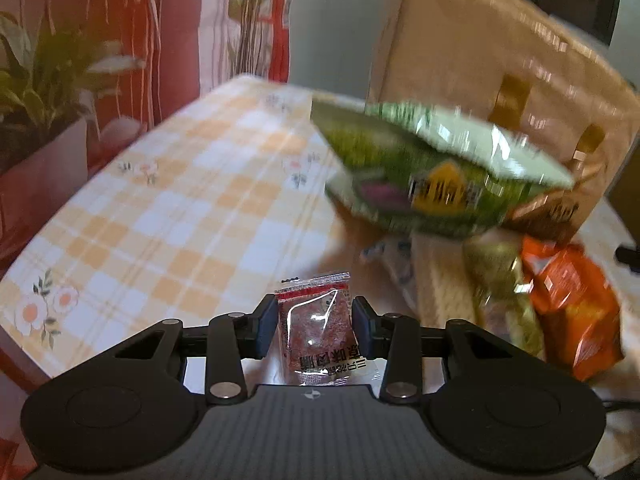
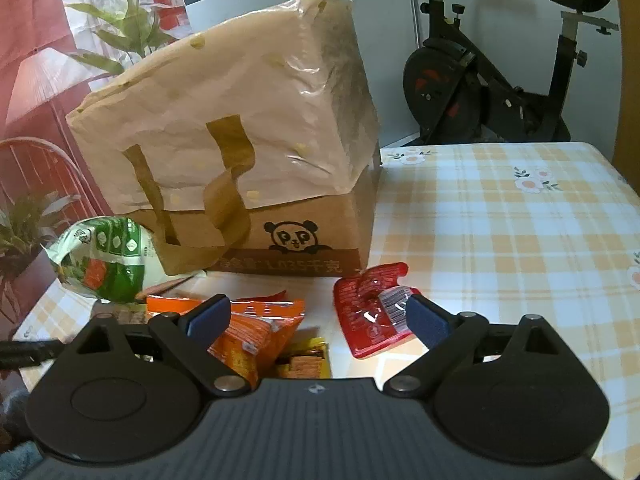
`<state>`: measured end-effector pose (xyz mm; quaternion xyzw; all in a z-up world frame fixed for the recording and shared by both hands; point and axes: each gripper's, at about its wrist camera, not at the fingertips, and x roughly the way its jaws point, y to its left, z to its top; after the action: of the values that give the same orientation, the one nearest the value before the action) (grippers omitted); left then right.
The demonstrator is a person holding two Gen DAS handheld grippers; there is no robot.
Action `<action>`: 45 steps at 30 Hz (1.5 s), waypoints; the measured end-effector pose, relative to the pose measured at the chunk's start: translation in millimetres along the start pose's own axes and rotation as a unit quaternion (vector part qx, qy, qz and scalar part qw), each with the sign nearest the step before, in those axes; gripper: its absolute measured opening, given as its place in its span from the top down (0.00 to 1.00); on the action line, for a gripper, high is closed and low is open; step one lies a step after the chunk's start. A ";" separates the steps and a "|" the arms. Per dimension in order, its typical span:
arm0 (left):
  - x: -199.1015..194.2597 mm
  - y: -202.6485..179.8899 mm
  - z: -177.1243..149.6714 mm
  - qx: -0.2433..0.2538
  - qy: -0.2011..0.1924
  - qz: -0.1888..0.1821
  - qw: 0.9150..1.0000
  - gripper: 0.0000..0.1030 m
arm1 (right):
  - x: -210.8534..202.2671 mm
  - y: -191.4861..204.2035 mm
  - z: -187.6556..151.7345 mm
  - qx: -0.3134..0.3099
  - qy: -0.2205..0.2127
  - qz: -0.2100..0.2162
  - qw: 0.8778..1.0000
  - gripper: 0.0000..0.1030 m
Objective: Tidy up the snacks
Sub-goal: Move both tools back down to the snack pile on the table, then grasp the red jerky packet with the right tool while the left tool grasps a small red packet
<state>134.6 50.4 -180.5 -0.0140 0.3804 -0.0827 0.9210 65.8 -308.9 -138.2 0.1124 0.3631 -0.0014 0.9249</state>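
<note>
Left claw [image 1: 315,326] is clamped on my small clear meat-snack sachet [image 1: 320,332], long axis pointing straight ahead, with the snack pile and brown paper bag [image 1: 500,80] up right; right claw [image 2: 318,322] hangs open.

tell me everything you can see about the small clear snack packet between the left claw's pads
The small packet is a clear, glossy plastic sachet with a crimped red-striped top edge and black printed characters on its lower band. Through the film shows a flat, reddish-brown, speckled piece of food. It lies lengthwise along the left claw, its striped end pointing away from the camera, and both blue pads press against its sides. The checked tablecloth lies beneath; whether the packet rests on it or is lifted cannot be told.
</note>
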 end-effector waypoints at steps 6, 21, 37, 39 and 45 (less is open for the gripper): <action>-16.9 5.8 9.8 -0.027 -0.055 0.002 0.998 0.59 | 4.1 -3.0 -1.8 -0.072 -0.005 -0.029 0.997 0.07; -19.3 10.9 15.9 -0.051 -0.077 -0.013 0.996 0.58 | 65.2 -26.2 2.0 -0.144 0.017 -0.012 0.989 0.22; -23.2 10.1 14.6 -0.055 -0.083 -0.021 0.995 0.58 | 81.5 -25.1 1.4 -0.154 0.046 -0.013 0.987 0.36; -23.8 10.5 15.0 -0.057 -0.085 -0.022 0.995 0.59 | 79.0 -25.3 1.2 -0.151 0.048 -0.012 0.987 0.41; -26.8 9.1 17.0 -0.057 -0.094 -0.026 0.994 0.58 | 66.3 -31.8 -2.0 -0.115 0.042 -0.001 0.992 0.48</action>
<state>129.2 63.2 -150.6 -0.0838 0.2958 -0.0829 0.9480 110.6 -334.3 -190.7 0.0048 0.3998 0.0440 0.9155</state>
